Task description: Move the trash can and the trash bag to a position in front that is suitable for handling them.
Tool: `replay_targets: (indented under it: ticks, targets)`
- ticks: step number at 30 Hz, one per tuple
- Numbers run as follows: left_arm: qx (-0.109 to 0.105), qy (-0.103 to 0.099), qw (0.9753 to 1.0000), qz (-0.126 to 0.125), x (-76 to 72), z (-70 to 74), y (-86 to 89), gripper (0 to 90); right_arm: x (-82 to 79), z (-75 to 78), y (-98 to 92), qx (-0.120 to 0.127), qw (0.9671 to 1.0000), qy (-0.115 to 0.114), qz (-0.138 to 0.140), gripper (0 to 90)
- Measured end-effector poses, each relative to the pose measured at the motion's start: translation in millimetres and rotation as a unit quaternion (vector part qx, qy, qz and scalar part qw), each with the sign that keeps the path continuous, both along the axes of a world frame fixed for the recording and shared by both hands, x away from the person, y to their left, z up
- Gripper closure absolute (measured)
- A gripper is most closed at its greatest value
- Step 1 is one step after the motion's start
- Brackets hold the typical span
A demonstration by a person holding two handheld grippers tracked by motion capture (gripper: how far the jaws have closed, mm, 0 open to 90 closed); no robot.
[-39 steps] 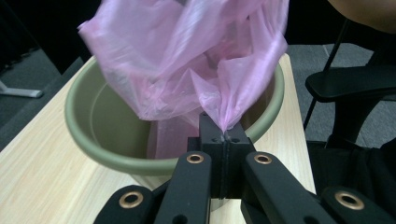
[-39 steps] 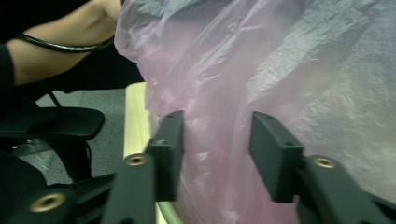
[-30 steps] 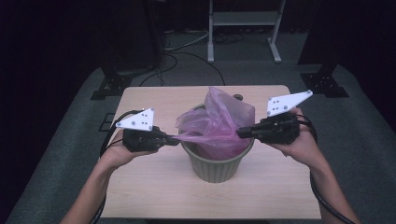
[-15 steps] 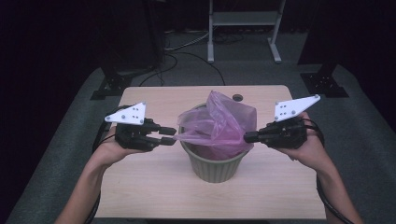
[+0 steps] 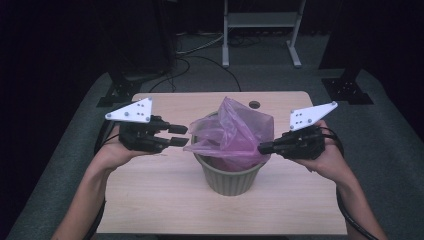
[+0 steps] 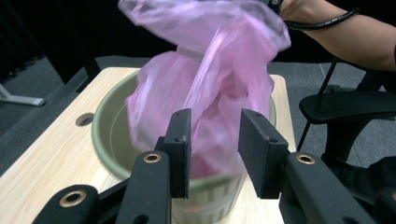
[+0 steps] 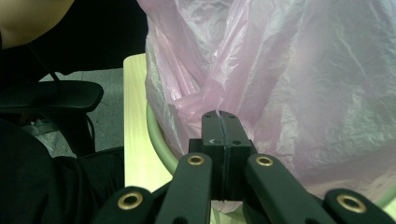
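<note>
A pale green bin (image 5: 230, 179) stands mid-table with a pink plastic bag (image 5: 231, 131) bunched up out of its mouth. My left gripper (image 5: 181, 136) hovers just left of the bag, open, a small gap from the film. In the left gripper view the bag (image 6: 205, 84) and the bin rim (image 6: 105, 135) lie beyond the spread jaws of the left gripper (image 6: 215, 140). My right gripper (image 5: 261, 148) is shut on the bag's right edge by the rim. The right gripper view has the right gripper (image 7: 220, 126) pinching thin film of the bag (image 7: 289, 79), bin rim (image 7: 156, 135) below.
The wooden table (image 5: 150, 200) has a round cable hole (image 5: 254, 105) behind the bin. On the floor beyond stand a white metal frame (image 5: 260, 20) and black stand bases (image 5: 120, 92). A black chair seat (image 6: 345, 105) sits beside the table.
My left gripper has let go of the bag's left edge, opened and drawn back to the left. My right gripper has moved outward to the right, still pinching the bag.
</note>
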State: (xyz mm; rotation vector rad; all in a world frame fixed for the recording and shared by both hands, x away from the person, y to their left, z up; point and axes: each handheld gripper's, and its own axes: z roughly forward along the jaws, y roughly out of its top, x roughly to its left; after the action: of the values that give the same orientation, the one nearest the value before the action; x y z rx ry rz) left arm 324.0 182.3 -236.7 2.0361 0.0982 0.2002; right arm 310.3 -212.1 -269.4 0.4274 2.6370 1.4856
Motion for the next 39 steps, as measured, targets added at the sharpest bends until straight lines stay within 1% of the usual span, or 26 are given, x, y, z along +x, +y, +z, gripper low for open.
replay_targets:
  ticks: [4,7,9,11,13,14,16,18,20,23,28,32,35,37,39]
  targets:
    - [0.014,0.0,0.9999,-0.009,5.2,0.0,-16.9,62.8,0.3,1.0,5.1,-0.002,1.0,-0.001,0.007,90.0]
    - [0.03,0.0,0.9995,-0.008,11.7,-2.1,-27.8,61.3,-0.2,2.9,5.5,-0.002,0.9999,-0.004,0.011,90.0]
    - [0.031,0.003,0.9995,-0.01,14.9,-3.6,-33.1,60.7,-1.2,3.8,5.0,-0.001,0.9999,-0.004,0.013,90.0]
    - [0.031,0.002,0.9994,-0.016,16.4,-5.1,-39.7,61.2,-1.7,4.1,4.1,0.002,0.9999,-0.003,0.012,90.0]
    - [0.039,-0.005,0.999,-0.022,15.5,-6.8,-45.1,65.6,-1.5,3.8,3.5,0.004,0.9999,-0.004,0.011,90.0]
    - [0.047,-0.012,0.9986,-0.021,14.9,-7.9,-48.3,68.1,-1.0,3.4,3.0,0.005,0.9999,-0.005,0.01,90.0]
    - [0.058,-0.024,0.9978,-0.022,14.1,-9.5,-50.8,83.1,-0.8,2.5,2.6,0.005,0.9999,-0.003,0.009,90.0]
    - [0.064,-0.026,0.9974,-0.018,14.1,-11.3,-50.7,89.9,-1.1,1.8,1.9,0.006,1.0,-0.003,0.007,90.0]
    - [0.067,-0.024,0.9973,-0.016,15.1,-13.1,-46.9,90.0,-1.4,1.4,-0.8,0.006,1.0,-0.003,0.003,90.0]
    - [0.066,-0.021,0.9975,-0.009,15.7,-14.8,-39.6,90.0,-1.0,0.6,-8.3,0.01,0.9999,-0.003,-0.009,90.0]
    - [0.059,-0.013,0.9981,0.009,16.0,-18.5,-17.8,90.0,0.6,-1.9,-23.4,0.017,0.9995,0.002,-0.028,90.0]
    - [0.046,-0.001,0.9984,0.033,18.0,-23.3,2.3,90.0,-0.2,-2.1,-32.0,0.02,0.9991,0.002,-0.038,90.0]
    - [0.039,0.004,0.9981,0.047,18.8,-26.1,14.7,90.0,-0.3,-2.1,-39.0,0.02,0.9987,0.003,-0.047,90.0]
    - [0.027,0.011,0.9978,0.059,19.1,-27.8,24.6,90.0,-0.3,-2.4,-43.3,0.02,0.9984,0.003,-0.053,90.0]
    - [0.023,0.015,0.9975,0.065,19.6,-28.6,31.0,90.0,-0.4,-2.7,-46.6,0.021,0.9981,0.004,-0.058,90.0]
